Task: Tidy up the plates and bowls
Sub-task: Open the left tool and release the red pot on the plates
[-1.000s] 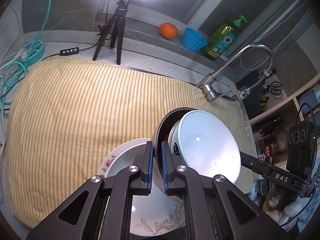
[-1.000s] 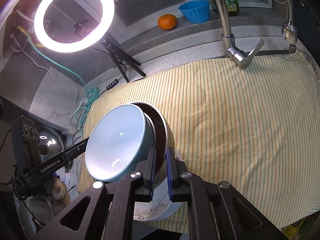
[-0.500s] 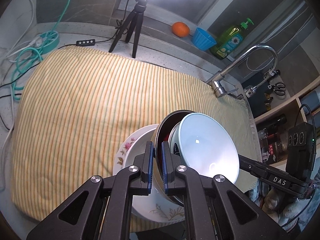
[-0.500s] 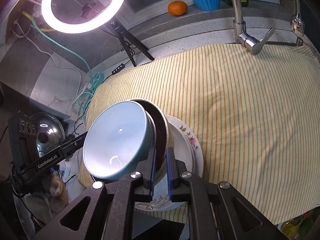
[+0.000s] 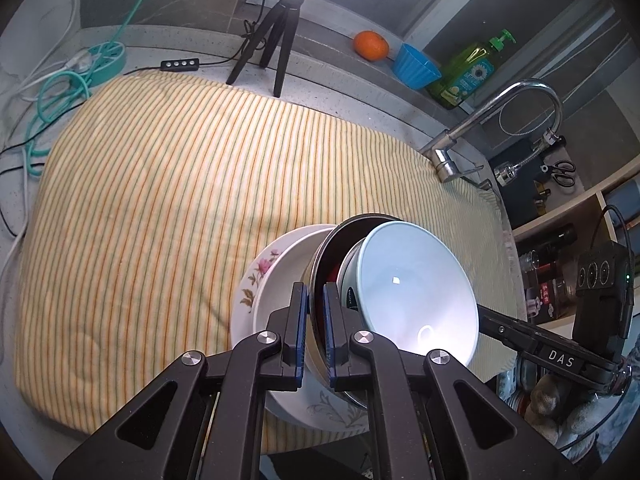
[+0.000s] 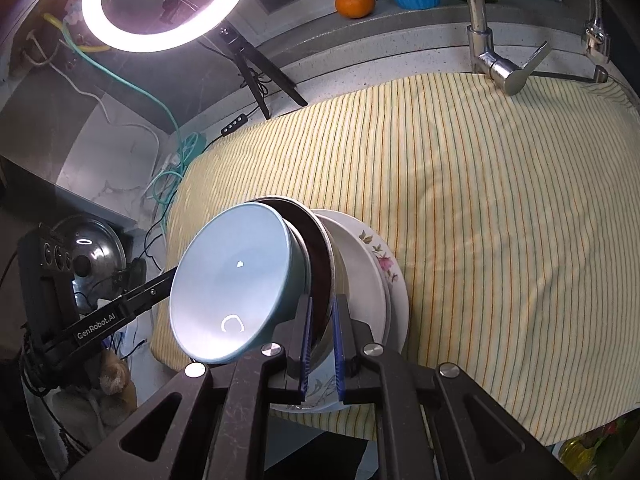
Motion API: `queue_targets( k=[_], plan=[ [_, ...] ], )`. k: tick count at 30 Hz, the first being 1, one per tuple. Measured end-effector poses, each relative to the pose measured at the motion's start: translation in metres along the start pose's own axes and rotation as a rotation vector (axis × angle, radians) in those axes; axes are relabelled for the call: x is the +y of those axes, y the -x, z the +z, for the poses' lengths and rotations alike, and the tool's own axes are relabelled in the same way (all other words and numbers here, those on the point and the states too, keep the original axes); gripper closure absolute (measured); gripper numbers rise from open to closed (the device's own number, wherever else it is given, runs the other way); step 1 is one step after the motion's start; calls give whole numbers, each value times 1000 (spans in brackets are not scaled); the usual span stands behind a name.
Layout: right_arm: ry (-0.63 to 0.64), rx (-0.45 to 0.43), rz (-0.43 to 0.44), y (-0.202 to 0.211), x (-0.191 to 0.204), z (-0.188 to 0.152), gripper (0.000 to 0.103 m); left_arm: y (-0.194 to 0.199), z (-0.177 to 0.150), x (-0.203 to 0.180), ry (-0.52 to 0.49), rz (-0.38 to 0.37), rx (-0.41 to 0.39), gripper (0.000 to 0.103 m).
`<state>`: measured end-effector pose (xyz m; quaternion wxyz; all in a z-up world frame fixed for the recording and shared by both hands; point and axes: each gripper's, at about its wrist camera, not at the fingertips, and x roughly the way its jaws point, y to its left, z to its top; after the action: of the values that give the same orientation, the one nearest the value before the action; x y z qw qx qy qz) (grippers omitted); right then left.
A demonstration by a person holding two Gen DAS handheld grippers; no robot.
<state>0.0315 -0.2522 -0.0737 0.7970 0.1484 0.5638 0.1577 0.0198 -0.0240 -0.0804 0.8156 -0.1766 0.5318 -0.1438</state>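
Note:
A pale blue bowl (image 5: 416,292) nests inside a dark metal bowl (image 5: 326,256), both tilted on edge above stacked white floral plates (image 5: 260,276) at the near edge of the striped cloth. My left gripper (image 5: 315,308) is shut on the metal bowl's rim. My right gripper (image 6: 322,320) is shut on the opposite side of the same rim (image 6: 316,240), with the blue bowl (image 6: 232,284) to its left and the plates (image 6: 376,256) to its right. Each gripper's body shows in the other's view.
A yellow striped cloth (image 5: 180,184) covers the counter. A faucet (image 5: 500,120) stands at its far right. A ring light tripod (image 5: 272,52), an orange (image 5: 371,45), a blue cup (image 5: 416,66) and a soap bottle (image 5: 468,72) line the back ledge. Cables (image 5: 52,92) lie far left.
Both grippers have lifted the nested bowls higher and pulled back; more of the cloth and floral plates shows beneath.

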Motion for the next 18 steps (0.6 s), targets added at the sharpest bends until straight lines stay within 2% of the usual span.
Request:
queue_targets(
  k=[18],
  plan=[
    [26,30,62,-5,-6,-7,94,2,-7,1,2,24,-15,97]
  ],
)
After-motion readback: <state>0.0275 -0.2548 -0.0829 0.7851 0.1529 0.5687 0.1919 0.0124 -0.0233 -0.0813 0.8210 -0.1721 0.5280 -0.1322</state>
